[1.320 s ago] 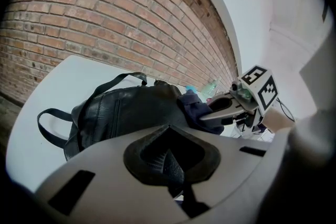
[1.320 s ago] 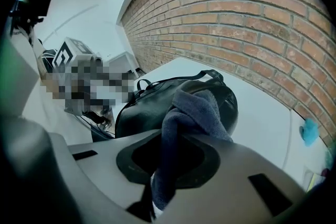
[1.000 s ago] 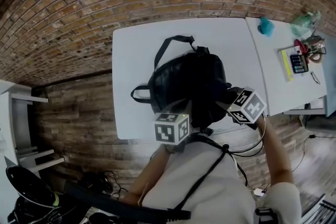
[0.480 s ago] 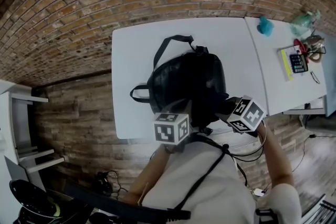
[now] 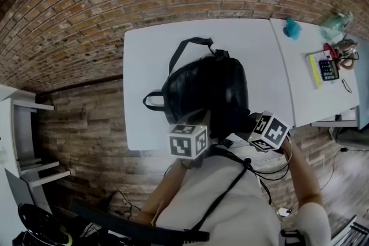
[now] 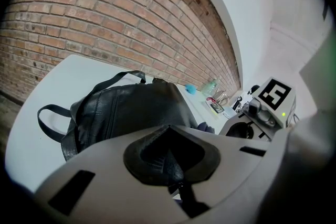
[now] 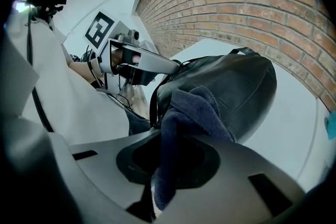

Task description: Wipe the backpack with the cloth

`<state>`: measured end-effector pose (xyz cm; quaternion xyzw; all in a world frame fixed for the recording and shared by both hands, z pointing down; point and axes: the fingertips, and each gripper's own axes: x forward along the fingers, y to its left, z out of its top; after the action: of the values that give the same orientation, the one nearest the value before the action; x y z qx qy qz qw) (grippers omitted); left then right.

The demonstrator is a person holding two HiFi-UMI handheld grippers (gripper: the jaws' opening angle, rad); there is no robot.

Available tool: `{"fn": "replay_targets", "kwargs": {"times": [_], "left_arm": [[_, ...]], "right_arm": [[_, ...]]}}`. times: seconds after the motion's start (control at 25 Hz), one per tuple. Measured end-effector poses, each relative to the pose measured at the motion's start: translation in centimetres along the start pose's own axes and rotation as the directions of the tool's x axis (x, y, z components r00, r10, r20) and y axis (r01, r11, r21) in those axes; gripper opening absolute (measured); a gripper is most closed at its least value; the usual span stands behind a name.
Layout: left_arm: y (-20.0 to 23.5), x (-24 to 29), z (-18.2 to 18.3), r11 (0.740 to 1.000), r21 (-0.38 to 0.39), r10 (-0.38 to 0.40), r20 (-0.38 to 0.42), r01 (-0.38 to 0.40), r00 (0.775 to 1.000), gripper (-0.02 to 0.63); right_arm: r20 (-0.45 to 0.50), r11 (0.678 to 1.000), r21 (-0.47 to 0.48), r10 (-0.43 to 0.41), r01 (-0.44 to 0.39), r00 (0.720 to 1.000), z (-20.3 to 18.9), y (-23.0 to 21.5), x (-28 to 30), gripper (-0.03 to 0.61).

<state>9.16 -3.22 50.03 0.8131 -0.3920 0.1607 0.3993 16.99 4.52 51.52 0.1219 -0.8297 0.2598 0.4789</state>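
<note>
A black leather backpack (image 5: 207, 86) lies on the white table (image 5: 150, 55), its straps pointing left and toward the wall. My left gripper (image 5: 193, 127) sits at the backpack's near edge; in the left gripper view its jaws (image 6: 168, 157) are closed on a dark fold of the backpack (image 6: 131, 113). My right gripper (image 5: 252, 123) is at the bag's near right corner, shut on a dark blue cloth (image 7: 191, 113) that rests against the backpack (image 7: 236, 86). The cloth's lower end hangs between the jaws.
A second white table (image 5: 300, 83) adjoins on the right, with a teal object (image 5: 292, 27), a calculator (image 5: 327, 69) and other small items. A brick wall runs behind the tables. A white shelf (image 5: 23, 124) stands at the left over the wooden floor.
My right gripper has slid the cloth a little toward me along the backpack's near right side. The left gripper and the backpack have stayed put.
</note>
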Motion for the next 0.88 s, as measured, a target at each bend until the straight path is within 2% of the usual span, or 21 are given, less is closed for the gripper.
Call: {"fn": "replay_targets", "kwargs": {"times": [0.4, 0.56, 0.72, 0.88], "left_arm": [[0.5, -0.5, -0.2, 1.0, -0.018, 0.018, 0.008, -0.018, 1.0, 0.005], [0.9, -0.8, 0.1, 1.0, -0.018, 0.025, 0.023, -0.025, 0.999, 0.005], [1.3, -1.1, 0.2, 0.999, -0.021, 0.03, 0.03, -0.029, 0.999, 0.005], [1.7, -1.3, 0.4, 0.999, -0.023, 0.032, 0.037, -0.031, 0.999, 0.005]], "right_arm": [[-0.056, 0.998, -0.038, 0.048, -0.05, 0.997, -0.5, 0.6, 0.1, 0.048], [-0.02, 0.997, -0.041, 0.061, -0.062, 0.998, 0.7, 0.0, -1.5, 0.046], [0.04, 0.998, -0.063, -0.011, 0.014, 0.999, 3.2, -2.6, -3.8, 0.048], [0.104, 0.99, -0.086, -0.104, 0.113, 0.989, 6.5, -6.1, -5.2, 0.047]]}}
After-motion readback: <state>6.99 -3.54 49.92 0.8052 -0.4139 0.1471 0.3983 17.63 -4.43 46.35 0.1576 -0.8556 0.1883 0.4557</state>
